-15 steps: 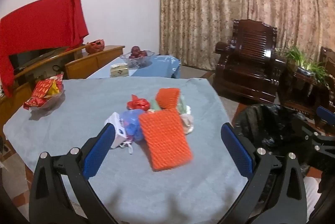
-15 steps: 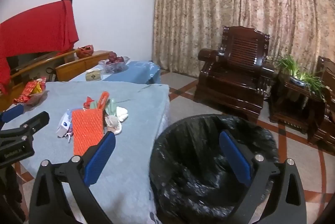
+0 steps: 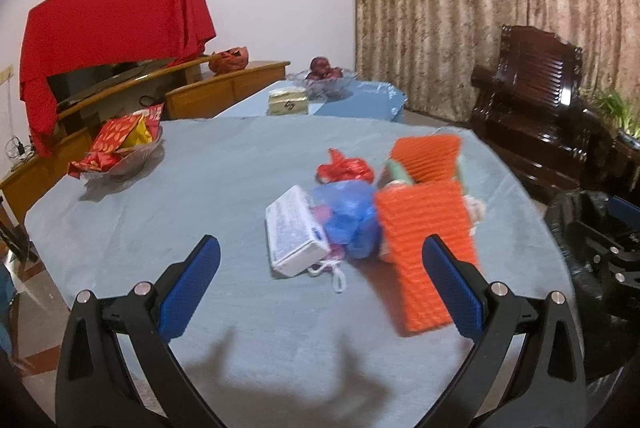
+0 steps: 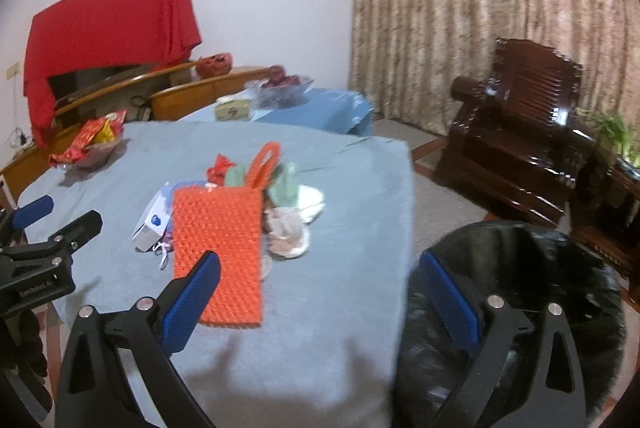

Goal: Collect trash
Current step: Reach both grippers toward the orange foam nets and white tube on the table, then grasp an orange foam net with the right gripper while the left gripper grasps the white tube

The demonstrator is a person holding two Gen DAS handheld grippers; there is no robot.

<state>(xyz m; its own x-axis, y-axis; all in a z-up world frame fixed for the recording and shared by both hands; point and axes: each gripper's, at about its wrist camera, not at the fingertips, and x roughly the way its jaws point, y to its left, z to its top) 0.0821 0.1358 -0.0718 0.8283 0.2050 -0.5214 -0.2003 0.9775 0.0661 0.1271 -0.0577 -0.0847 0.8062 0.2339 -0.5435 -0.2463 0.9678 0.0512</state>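
The round bin lined with a crinkled black plastic bag (image 4: 520, 292) stands beside the grey cloth-covered surface (image 4: 352, 248), its inside dark. The trash sits mid-surface: a ribbed orange foam net sleeve (image 3: 430, 252), a crumpled blue plastic bag (image 3: 352, 218) and a flat white cardboard box (image 3: 294, 236), touching. Left claw (image 3: 320, 292) and right claw (image 4: 318, 298) hover wide open, empty.

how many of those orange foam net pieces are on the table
2. One large orange net sleeve lies flat at the near end of the trash pile, beside the blue bag. A second orange piece stands tilted behind it. More may be hidden underneath.
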